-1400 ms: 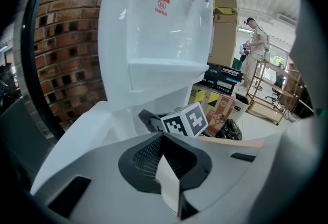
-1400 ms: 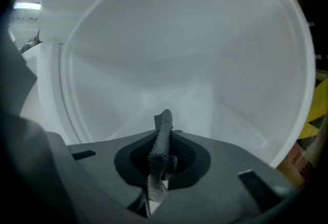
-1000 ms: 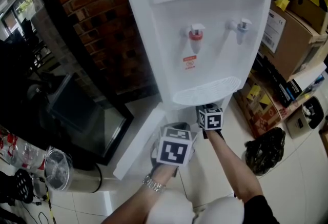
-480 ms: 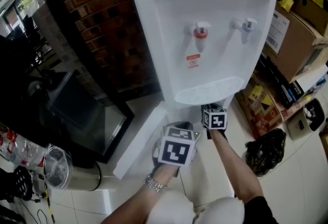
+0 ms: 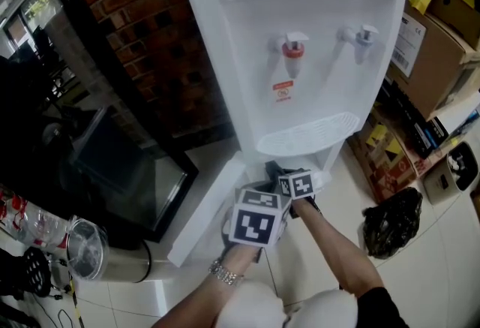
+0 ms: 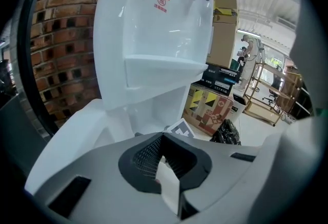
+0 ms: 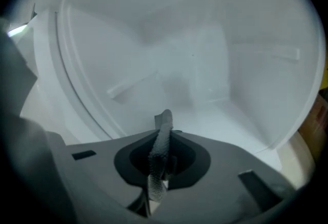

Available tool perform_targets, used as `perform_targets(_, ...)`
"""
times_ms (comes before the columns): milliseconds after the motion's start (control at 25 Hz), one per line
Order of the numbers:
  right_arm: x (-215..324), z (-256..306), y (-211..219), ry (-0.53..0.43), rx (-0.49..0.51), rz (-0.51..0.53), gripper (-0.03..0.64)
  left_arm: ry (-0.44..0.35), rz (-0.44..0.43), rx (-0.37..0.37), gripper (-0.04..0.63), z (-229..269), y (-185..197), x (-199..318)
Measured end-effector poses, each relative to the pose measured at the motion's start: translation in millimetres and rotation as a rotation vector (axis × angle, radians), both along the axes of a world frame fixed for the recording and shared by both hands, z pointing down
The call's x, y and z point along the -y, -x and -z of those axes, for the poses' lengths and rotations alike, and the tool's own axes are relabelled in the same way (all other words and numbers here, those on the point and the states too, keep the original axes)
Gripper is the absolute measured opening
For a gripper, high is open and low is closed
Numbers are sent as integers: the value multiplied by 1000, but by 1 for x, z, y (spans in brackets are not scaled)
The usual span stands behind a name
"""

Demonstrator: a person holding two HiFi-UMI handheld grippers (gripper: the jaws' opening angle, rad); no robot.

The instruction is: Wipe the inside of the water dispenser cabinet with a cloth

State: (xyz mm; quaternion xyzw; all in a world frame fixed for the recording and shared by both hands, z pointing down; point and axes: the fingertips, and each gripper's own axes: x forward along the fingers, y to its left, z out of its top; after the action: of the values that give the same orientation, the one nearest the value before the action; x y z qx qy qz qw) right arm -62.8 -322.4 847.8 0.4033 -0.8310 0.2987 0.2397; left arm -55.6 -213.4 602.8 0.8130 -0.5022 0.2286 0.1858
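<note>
The white water dispenser [image 5: 300, 34] stands against a brick wall, and its lower cabinet door [image 5: 206, 206] hangs open to the left. My right gripper [image 5: 291, 178] reaches under the drip tray into the cabinet mouth. In the right gripper view it [image 7: 163, 159] is shut on a strip of grey textured cloth [image 7: 163, 136], which points at the white cabinet interior [image 7: 205, 64] without clearly touching it. My left gripper [image 5: 255, 218] hangs just outside, beside the door. Its jaws [image 6: 163, 161] stand together, and the right gripper's marker cube [image 6: 180, 128] shows past them.
Cardboard boxes [image 5: 435, 41] are stacked close on the right, with a black plastic bag [image 5: 390, 221] on the floor before them. A dark glass-fronted unit [image 5: 127, 169] and a steel canister [image 5: 86, 248] stand on the left. The brick wall [image 5: 150, 41] is behind.
My right gripper has moved left and a little towards me, across the cabinet mouth, with the cloth in it. The left gripper has stayed in place.
</note>
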Motion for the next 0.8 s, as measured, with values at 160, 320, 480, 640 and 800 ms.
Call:
perform_targets(160, 9, -25, -40, 39, -84, -86, 20, 2, -1, -5, 0, 0, 0, 1)
perform_targets(320, 32, -13, -103, -43, -179, -256, 20, 2, -15, -13, 0, -1, -9, 2)
perform_targets(480, 31, -11, -131, -22, -200, -327, 20, 7, -30, -14, 0, -4, -14, 3)
perform_targets(640, 28, 22, -75, -70, -80, -230, 20, 10, -27, -11, 0, -5, -13, 4)
perform_targets(800, 8, 26, -5, -37, 55, -79, 20, 13, -19, -5, 0, -6, -8, 3)
